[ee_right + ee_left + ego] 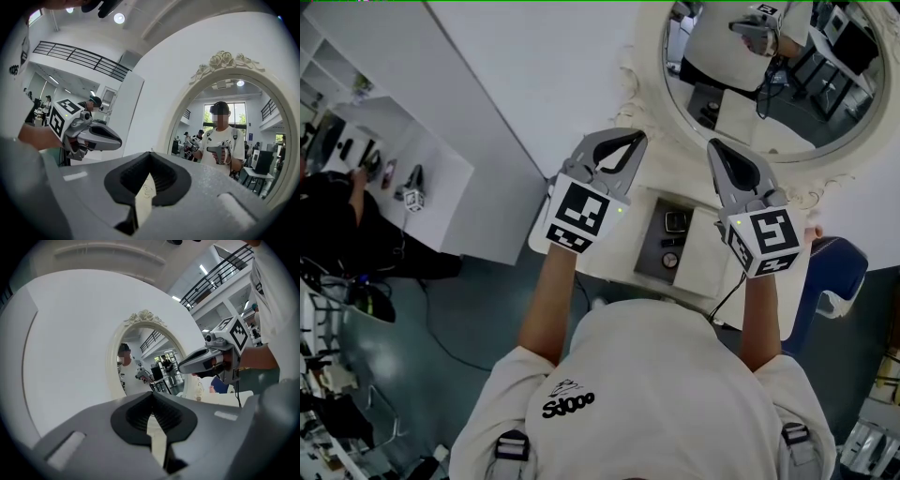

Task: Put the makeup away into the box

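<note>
Seen from the head view, a grey box [654, 246] lies on the white vanity table [614, 255] below my hands. It holds a dark compact [677, 221] and a small round makeup item [671, 261]. My left gripper [625, 141] and right gripper [716, 150] are held side by side above the table, pointing level at the wall and the mirror. Both are shut with nothing in them. In the left gripper view the jaws [152, 393] meet at the tips, and the right gripper [206, 360] shows beside them. The right gripper view shows its own tips [150, 153] together and the left gripper [93, 136] at the left.
An oval mirror with a white ornate frame [649, 112] hangs right ahead of both grippers and reflects me. A blue chair [831, 272] stands at the right of the table. A white shelf unit [412, 155] and a person in black [328, 225] are at the left.
</note>
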Motion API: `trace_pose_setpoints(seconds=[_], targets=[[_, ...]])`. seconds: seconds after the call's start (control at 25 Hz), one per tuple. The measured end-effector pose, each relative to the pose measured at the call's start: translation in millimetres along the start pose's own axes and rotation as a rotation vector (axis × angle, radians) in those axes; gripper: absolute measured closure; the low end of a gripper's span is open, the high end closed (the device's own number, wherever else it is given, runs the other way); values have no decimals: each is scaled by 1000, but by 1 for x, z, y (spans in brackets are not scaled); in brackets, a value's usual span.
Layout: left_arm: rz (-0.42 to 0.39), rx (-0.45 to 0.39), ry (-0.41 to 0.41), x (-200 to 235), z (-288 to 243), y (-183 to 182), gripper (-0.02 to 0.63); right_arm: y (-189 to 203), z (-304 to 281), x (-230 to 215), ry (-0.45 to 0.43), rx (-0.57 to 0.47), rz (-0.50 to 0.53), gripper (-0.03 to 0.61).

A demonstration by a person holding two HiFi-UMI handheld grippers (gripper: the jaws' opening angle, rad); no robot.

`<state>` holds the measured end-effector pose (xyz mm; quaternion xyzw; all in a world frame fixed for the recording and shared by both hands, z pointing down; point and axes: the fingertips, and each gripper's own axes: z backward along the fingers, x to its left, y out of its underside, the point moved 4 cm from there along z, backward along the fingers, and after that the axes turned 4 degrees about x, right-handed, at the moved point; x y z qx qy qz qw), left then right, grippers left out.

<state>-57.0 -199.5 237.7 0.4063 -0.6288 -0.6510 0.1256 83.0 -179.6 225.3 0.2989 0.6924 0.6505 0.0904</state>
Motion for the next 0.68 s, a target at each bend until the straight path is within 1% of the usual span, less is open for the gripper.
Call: trace_pose_setpoints(seconds=[0.24,0.48,0.68], targets=[[19,8,12,-3,0,6,597,7,1,1,2,18,1,577],[28,29,20,-5,1,15,597,12,-3,10,-25,28,3,578],[35,41,28,-5,0,19,597,16,-7,11,-28,36,1,577]])
